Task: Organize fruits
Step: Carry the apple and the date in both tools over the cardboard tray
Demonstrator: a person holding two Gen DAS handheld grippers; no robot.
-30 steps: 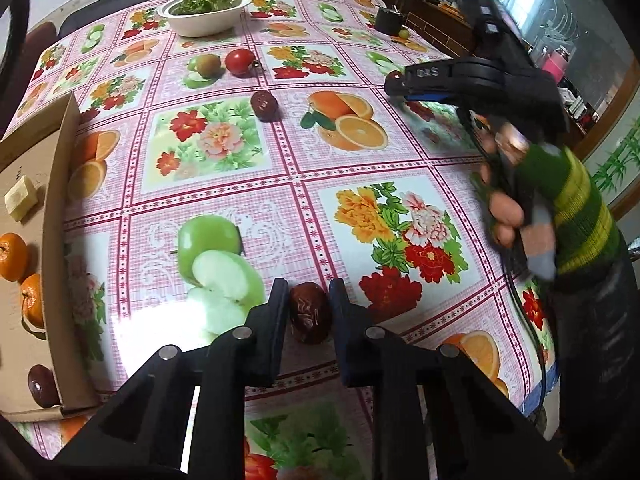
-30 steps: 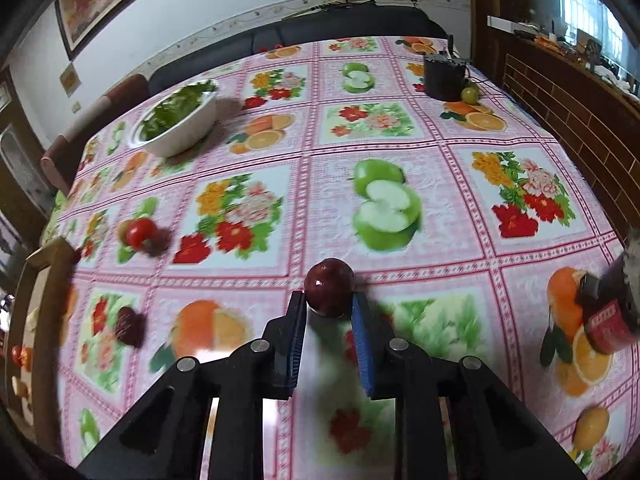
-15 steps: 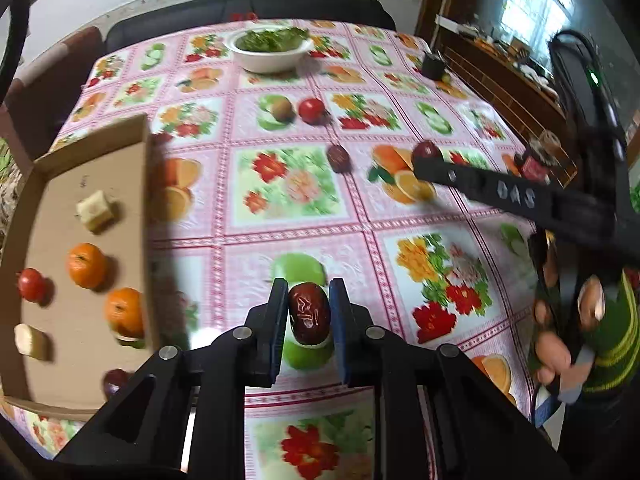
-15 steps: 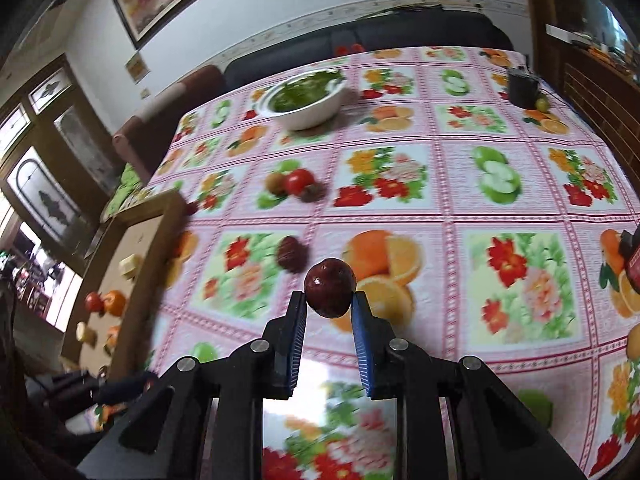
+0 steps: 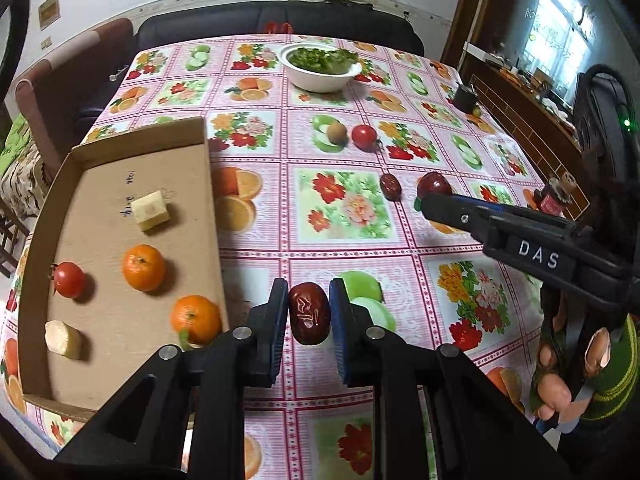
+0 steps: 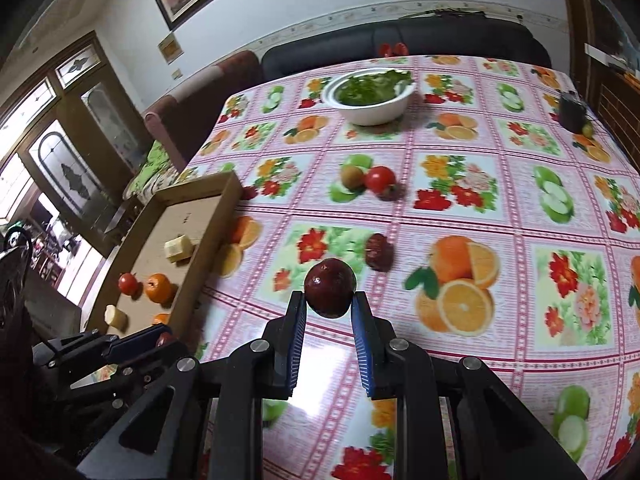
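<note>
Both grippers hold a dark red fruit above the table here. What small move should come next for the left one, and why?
Probably swing the left gripper leftward over the cardboard tray wall. Its jaws are shut on a wrinkled date just right of that wall, and the tray floor has bare space between the oranges and tomato.

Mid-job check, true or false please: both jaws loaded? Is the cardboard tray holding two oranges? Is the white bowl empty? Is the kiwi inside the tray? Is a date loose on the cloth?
1. Both grippers hold fruit. True: the left gripper clamps a red date, the right gripper a dark red fruit.
2. The cardboard tray holds two oranges. True.
3. The white bowl is empty. False: it holds greens.
4. The kiwi is in the tray. False: it lies on the tablecloth beside a tomato.
5. A date lies loose on the cloth. True: loose date.
</note>
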